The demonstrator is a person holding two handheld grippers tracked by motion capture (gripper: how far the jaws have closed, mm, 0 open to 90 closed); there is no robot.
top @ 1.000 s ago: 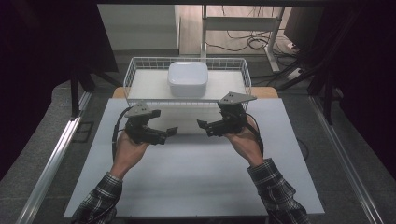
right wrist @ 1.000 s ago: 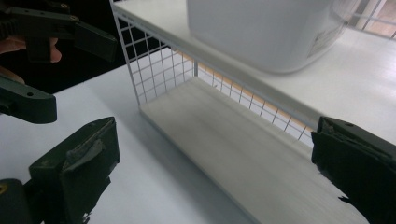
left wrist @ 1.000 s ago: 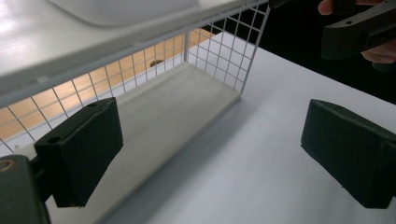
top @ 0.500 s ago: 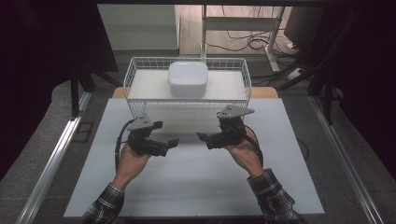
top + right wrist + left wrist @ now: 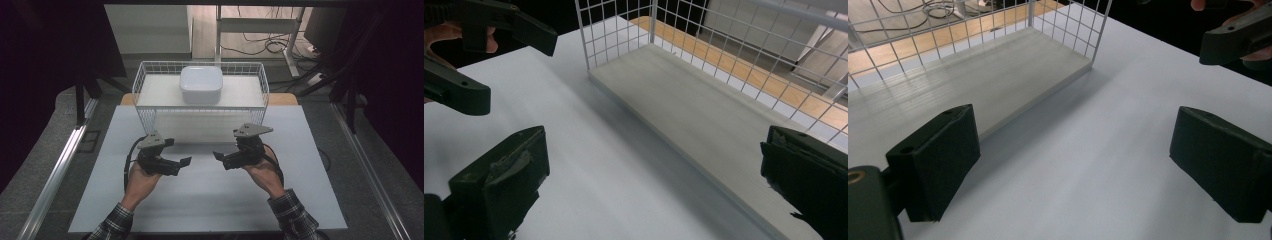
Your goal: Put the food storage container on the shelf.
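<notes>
The white box (image 5: 200,84) sits inside the wire basket (image 5: 145,112) at the far edge of the surface (image 5: 210,200), a little left of the basket's middle and against its far wall. Both tools hover over the middle of the surface, on the near side of the basket, so the box lies ahead of them and beyond the basket's near wall. The left tool (image 5: 181,164) and the right tool (image 5: 220,157) point toward each other, each with its jaws spread and nothing between them. The box is roughly square, with no clear long axis. Neither tool is clearly nearer to it. Counted: one box, one basket, two tools.
</notes>
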